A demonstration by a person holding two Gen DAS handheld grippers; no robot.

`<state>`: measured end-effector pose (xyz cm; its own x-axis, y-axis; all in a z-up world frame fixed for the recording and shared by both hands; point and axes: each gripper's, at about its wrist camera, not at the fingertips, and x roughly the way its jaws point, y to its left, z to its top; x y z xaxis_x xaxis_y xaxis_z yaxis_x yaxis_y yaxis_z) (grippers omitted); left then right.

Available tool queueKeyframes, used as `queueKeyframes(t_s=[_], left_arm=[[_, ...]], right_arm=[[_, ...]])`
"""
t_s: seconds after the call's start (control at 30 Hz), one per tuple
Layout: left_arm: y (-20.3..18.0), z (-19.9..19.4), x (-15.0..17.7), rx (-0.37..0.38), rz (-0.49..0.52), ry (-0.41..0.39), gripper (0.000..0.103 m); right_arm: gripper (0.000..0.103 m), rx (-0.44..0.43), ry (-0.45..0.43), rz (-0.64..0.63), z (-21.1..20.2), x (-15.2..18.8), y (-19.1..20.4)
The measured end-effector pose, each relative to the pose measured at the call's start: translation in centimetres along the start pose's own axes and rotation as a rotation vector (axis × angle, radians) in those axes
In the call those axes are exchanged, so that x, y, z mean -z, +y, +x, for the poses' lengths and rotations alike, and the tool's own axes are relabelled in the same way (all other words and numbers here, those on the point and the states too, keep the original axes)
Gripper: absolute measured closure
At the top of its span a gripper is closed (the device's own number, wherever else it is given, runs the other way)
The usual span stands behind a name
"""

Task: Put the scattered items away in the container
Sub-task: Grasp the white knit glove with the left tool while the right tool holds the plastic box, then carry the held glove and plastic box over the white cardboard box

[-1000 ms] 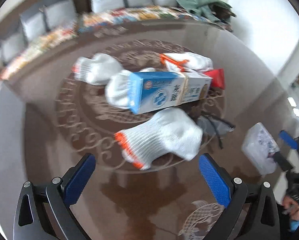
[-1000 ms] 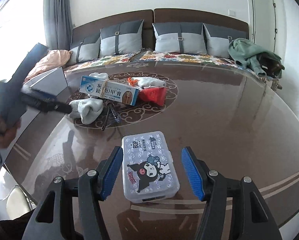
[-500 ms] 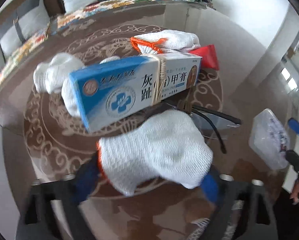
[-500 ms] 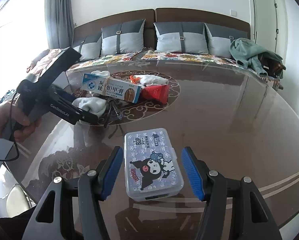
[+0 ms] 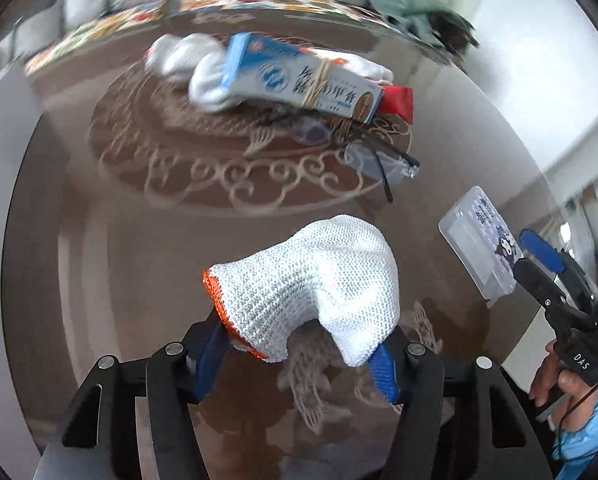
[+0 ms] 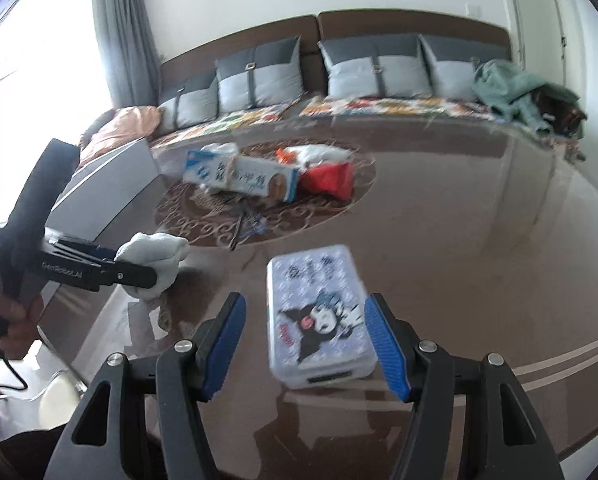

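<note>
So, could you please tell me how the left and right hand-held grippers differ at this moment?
The left hand-held gripper is shut on a white glove; the right hand-held gripper is open, straddling the cartoon plastic box without gripping it. Left carries its load above the table; right's box rests there. Both have blue pads.

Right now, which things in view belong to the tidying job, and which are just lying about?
Job:
- white knit glove, shut in the left gripper
- cartoon-lid plastic box, between the open right gripper fingers
- blue-and-white medicine carton
- clear glasses
- red packet

Lying about:
- sofa cushions
- green garment
</note>
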<state>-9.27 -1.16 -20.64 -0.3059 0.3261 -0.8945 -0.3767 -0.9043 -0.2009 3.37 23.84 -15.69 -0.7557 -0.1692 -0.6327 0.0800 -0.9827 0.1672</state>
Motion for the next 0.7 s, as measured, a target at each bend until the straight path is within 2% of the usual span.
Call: queueKeyframes(t_s=[0.1, 0.2, 0.27, 0.47, 0.63, 0.7], left_arm=[[0.1, -0.3, 1.1, 0.003, -0.027, -0.024, 0.04], [-0.1, -0.1, 1.2, -0.002, 0.002, -0.03, 0.038], [-0.5, 0.1, 0.9, -0.025, 0.039, -0.024, 0.037], [-1.5, 0.0, 0.6, -0.086, 0.198, 0.003, 0.036], [-1.8, -0.1, 0.6, -0.104, 0.332, 0.051, 0.035], [-1.6, -0.3, 0.8, -0.116, 0.354, 0.06, 0.03]], right_arm=[[0.04, 0.0, 0.015, 0.001, -0.1, 0.0, -0.5], [0.04, 0.015, 0.07, -0.025, 0.7, -0.1, -0.9], [0.04, 0.005, 0.111, -0.044, 1.4, -0.1, -1.1], [0.039, -0.02, 0.126, -0.101, 2.5, -0.3, -0.7], [0.039, -0.064, 0.15, -0.115, 3.3, -0.5, -0.4], [0.039, -0.07, 0.167, -0.108, 3.8, -0.4, -0.6]])
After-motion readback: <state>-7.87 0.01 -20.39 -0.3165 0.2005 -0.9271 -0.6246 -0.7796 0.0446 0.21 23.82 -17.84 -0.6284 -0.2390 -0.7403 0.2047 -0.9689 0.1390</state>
